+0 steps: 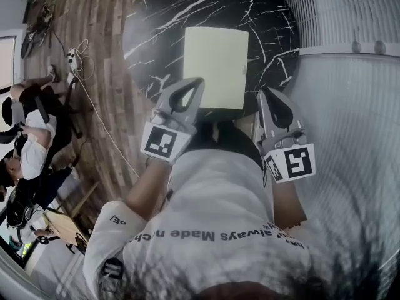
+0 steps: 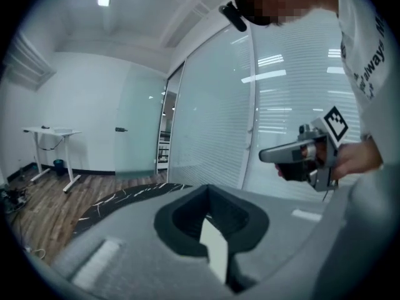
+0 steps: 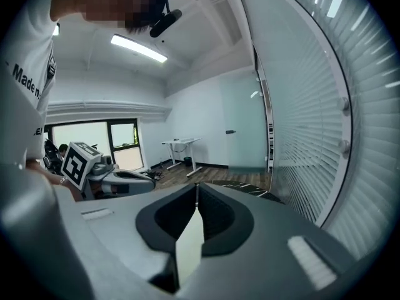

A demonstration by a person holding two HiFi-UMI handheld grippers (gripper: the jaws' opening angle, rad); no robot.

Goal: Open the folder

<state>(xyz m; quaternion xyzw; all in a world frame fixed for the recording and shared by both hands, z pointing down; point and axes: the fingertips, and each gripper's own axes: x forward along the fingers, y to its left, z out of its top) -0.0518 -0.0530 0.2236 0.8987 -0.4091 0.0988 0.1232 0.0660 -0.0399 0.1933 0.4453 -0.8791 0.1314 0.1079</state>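
The folder (image 1: 215, 66) lies closed and flat, pale cover up, on the black marble table (image 1: 156, 24). It sits at 12 o'clock from the person, just beyond the two tongs.

The left gripper (image 1: 197, 82) hangs over the folder's 7 o'clock corner and the right gripper (image 1: 263, 94) is just off its 5 o'clock corner. In each gripper view the jaws are pressed together with nothing between them.

The main risk comes from those closed jaws. If they reach the cover without parting, the blunt tips will probably shove the folder across the slick marble instead of catching an edge. A pinch taken too deep could grab both covers, which would lift the whole folder rather than open it. Prying from the spine side would bend the cover.

The folder's long axis runs from 12 to 6 o'clock, squared to the person. A small mark (image 1: 244, 69) on the 3 o'clock edge may be a clasp. If so, the folder likely opens at 3 o'clock with its spine at 9, though the head view does not settle this.
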